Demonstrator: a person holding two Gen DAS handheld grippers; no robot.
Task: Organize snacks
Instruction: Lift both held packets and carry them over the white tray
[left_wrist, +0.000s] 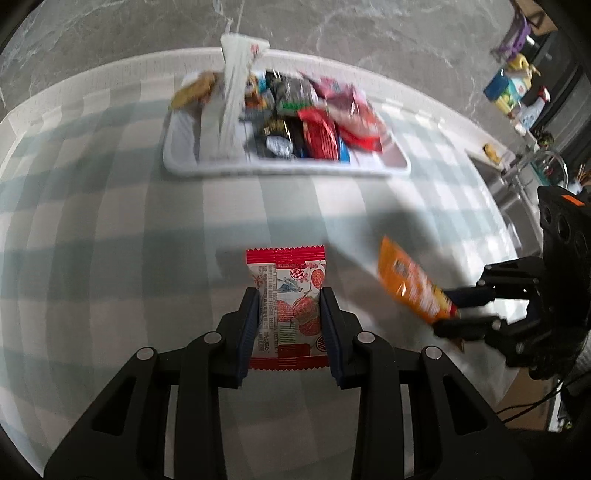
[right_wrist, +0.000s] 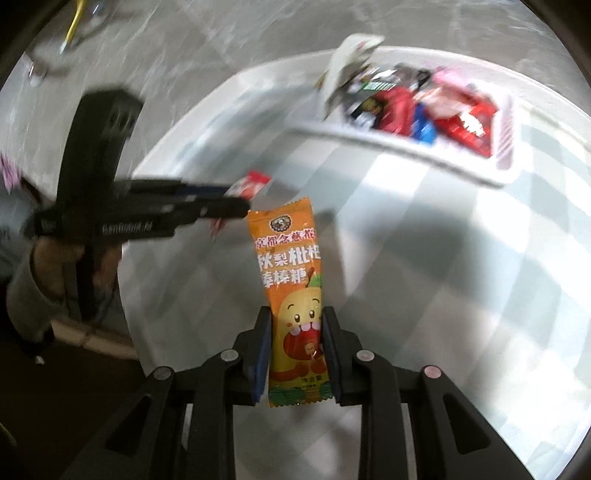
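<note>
Both grippers are loaded, left gripper (left_wrist: 288, 325) clamped on the red packet (left_wrist: 288, 295), right gripper (right_wrist: 295, 354) pinching the orange packet (right_wrist: 291, 266) lengthwise, white basket (left_wrist: 280, 170) straight ahead of both.

We see the left hand-held gripper (left_wrist: 289, 306) clamped on a red-and-white snack packet (left_wrist: 287, 295) above the checked bench (left_wrist: 110, 206). At right, the right hand-held gripper (left_wrist: 448, 314) pinches an orange packet (left_wrist: 410, 282). Beyond, a white tray (left_wrist: 280, 168) holds mixed snacks (left_wrist: 314, 118).
</note>
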